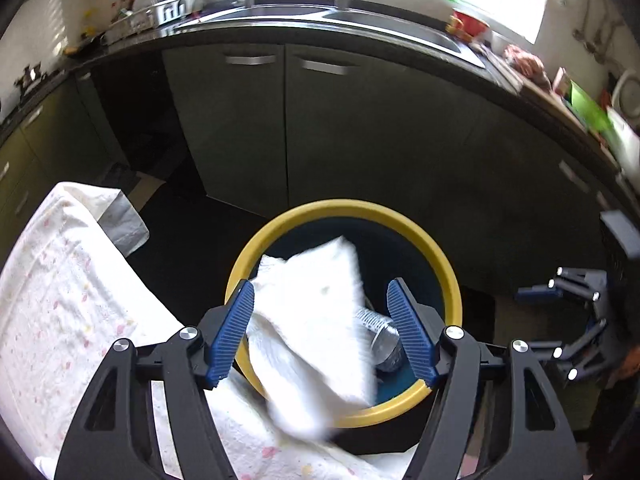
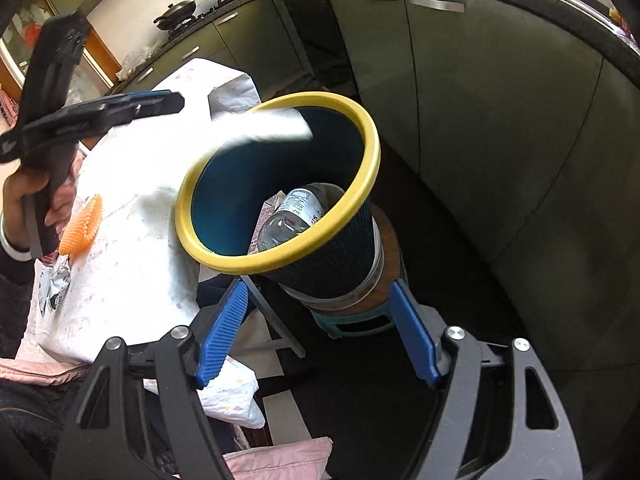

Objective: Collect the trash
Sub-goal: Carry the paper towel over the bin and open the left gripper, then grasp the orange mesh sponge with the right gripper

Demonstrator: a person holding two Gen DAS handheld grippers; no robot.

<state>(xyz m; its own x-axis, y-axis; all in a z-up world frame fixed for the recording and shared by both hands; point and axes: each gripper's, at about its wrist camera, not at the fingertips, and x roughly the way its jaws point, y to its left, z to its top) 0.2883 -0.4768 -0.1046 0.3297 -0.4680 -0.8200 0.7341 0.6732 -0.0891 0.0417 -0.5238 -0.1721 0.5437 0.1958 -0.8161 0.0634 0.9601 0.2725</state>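
- On the left, the desk [image 2: 132, 280] under its white speckled cloth carries what I judge is left to collect: an orange ribbed piece [image 2: 82, 226] and, nearer me, a crumpled silver wrapper [image 2: 54, 286], both lying close to the hand [image 2: 36, 196] that grips my left tool.
- My left gripper [image 1: 324, 332] hangs over the bin with its blue pads spread wide; nothing is pinched between them.
- The white paper towel [image 1: 320, 320] is loose and blurred between and below those pads. In the right wrist view it [image 2: 268, 128] shows as a pale streak across the far side of the bin's mouth, so I judge it is dropping in.
- The bin [image 2: 280, 184], blue inside with a yellow rim, stands just beside the desk edge on a round stool [image 2: 352, 320], which puts its mouth within easy reach from the cloth.
- Inside it lie a clear plastic bottle [image 2: 296, 216] on its side and a printed carton [image 2: 266, 216] beside it.
- My right gripper [image 2: 320, 332] waits low to the bin's right, wide and empty, pointing at the bin's base and the stool.
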